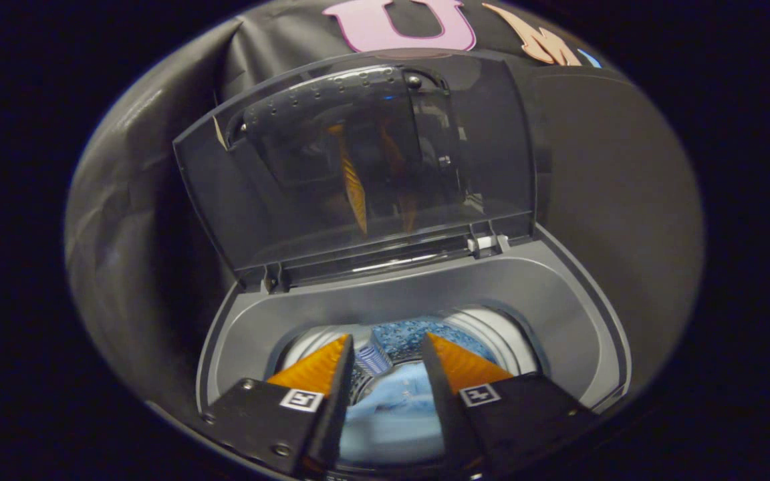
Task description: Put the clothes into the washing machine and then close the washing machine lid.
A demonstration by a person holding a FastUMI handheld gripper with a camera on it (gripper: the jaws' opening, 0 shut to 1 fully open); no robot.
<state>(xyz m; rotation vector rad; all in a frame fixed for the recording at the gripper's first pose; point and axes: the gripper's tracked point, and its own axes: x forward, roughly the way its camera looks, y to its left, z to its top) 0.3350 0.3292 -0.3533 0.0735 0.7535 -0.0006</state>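
The gripper [388, 347] hangs over the washing machine [559, 300], its fingers apart and holding nothing, and the light blue clothes [398, 407] lie down in the drum between them. The clear lid [358, 167] stands up just past the fingers, so a fast push could make it slam. There is open room above the grey rim to reach it.

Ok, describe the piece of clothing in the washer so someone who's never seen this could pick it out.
Start at the grey top-loading washing machine, with its smoky see-through lid raised. Look into the round drum below; the open gripper hovers above it. The pale blue garment is the soft, crumpled thing inside, unlike the hard, speckled drum wall.
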